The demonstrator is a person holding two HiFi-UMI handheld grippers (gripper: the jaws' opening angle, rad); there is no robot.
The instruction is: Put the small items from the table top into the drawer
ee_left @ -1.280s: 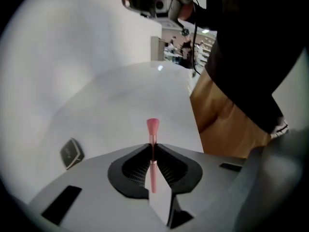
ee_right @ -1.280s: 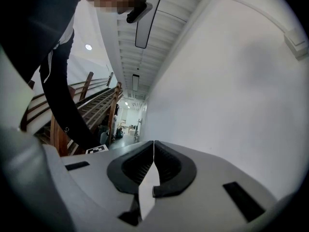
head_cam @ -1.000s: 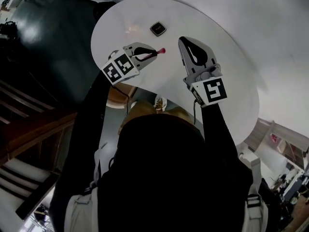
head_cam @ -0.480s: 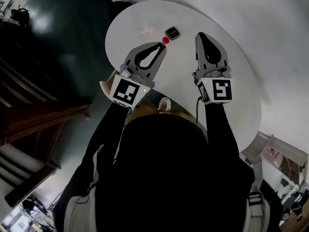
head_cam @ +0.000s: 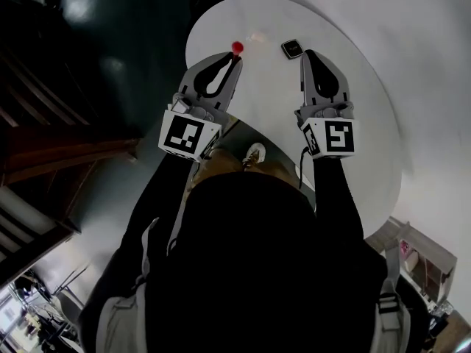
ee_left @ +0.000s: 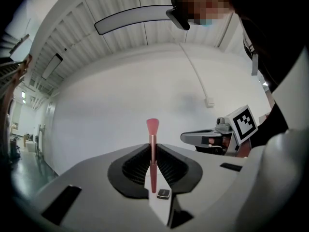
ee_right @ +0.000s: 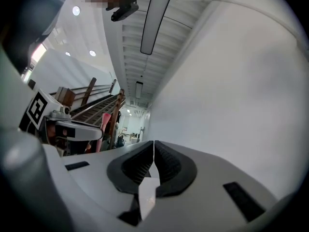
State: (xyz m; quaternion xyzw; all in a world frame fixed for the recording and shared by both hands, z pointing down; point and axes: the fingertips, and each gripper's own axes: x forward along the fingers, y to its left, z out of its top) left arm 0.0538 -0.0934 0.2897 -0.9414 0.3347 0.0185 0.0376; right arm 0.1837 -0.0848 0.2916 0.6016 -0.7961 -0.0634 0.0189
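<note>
My left claw (head_cam: 233, 57) pinches the pink brush (ee_left: 152, 151) by its handle, head beyond the tips; light, stiff, slippery, I judge. Right claw (head_cam: 308, 54) closed, empty.

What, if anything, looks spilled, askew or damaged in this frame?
Nothing stands out. The left gripper is shut on a pink brush, its head poking past the tips; a small black square item lies flat on the white table; the right gripper is shut, empty.

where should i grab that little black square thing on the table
Across two opposite edges of the black square, from straight above: it lies flat and low on the table, leaving only its thin sides to pinch. The right gripper, shut and empty, is nearest and would have to open first.
</note>
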